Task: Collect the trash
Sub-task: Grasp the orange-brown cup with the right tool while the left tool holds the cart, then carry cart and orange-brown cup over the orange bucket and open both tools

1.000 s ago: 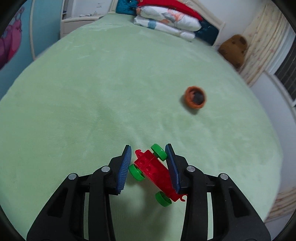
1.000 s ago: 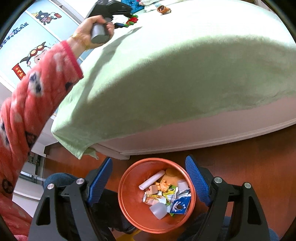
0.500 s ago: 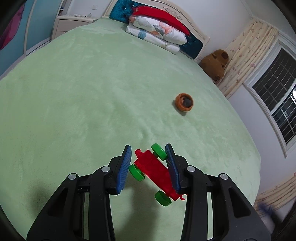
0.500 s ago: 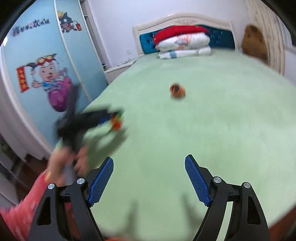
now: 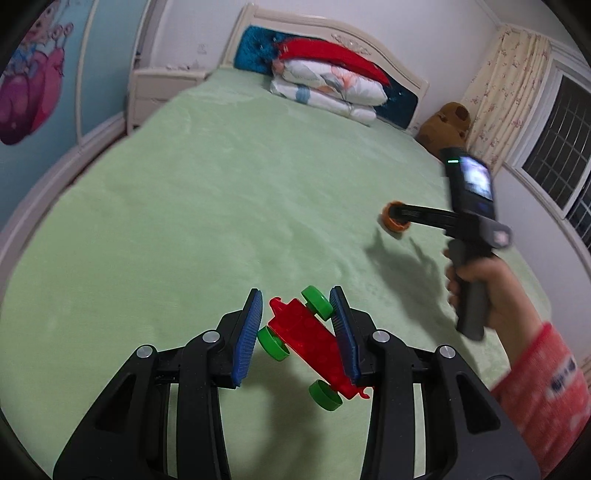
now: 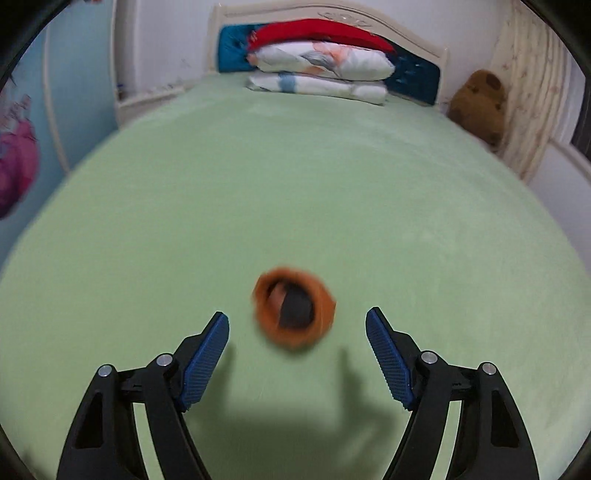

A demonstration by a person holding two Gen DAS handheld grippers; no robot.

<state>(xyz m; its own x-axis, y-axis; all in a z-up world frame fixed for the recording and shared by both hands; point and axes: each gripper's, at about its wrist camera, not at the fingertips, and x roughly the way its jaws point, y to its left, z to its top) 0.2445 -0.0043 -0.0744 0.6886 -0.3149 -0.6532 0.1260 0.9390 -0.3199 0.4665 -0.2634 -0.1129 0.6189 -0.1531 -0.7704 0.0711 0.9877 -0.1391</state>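
Note:
My left gripper (image 5: 297,328) is shut on a red toy cart with green wheels (image 5: 312,345) and holds it above the green bedspread (image 5: 221,206). My right gripper (image 6: 297,350) is open and empty, its jaws wide on either side of a small orange cup-like object (image 6: 293,312) with something dark inside, lying on the bed just ahead of the fingertips. In the left wrist view the right gripper (image 5: 400,213) reaches the same orange object (image 5: 392,220) from the right, partly covering it.
Folded bedding and a red pillow (image 6: 317,59) are stacked at the headboard (image 5: 325,29). A brown plush toy (image 6: 480,103) sits at the bed's far right corner. A white nightstand (image 5: 159,92) stands at the far left. A window (image 5: 561,162) is on the right.
My right gripper swung up from the orange bin on the floor and across the bed to the orange object. My left gripper kept hold of the toy cart and tilted up.

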